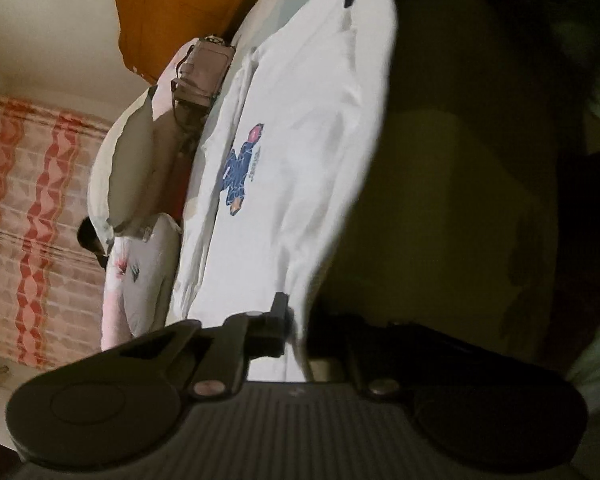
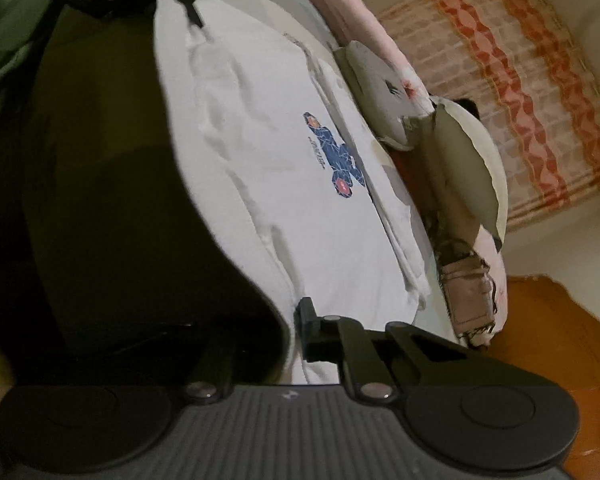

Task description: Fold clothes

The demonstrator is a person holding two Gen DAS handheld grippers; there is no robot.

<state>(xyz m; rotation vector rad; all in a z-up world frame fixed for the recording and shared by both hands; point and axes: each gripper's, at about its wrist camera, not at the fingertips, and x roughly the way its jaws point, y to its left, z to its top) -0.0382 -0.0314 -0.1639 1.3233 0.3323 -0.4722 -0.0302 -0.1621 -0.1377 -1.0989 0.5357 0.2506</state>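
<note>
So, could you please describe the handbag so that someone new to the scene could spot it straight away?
Start at the bed, where a white T-shirt with a blue printed figure lies spread out. Along its far side runs a row of pale pillows toward the orange wooden door. The handbag sits at the door end: small, boxy, dusty pink, with straps, unlike the soft pillows.

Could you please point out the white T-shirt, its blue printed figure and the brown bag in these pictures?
white T-shirt (image 1: 300, 184): left wrist view, plain front cloth.
blue printed figure (image 2: 334, 154): right wrist view, middle of the print.
brown bag (image 1: 202, 74): left wrist view, its flat side.
</note>
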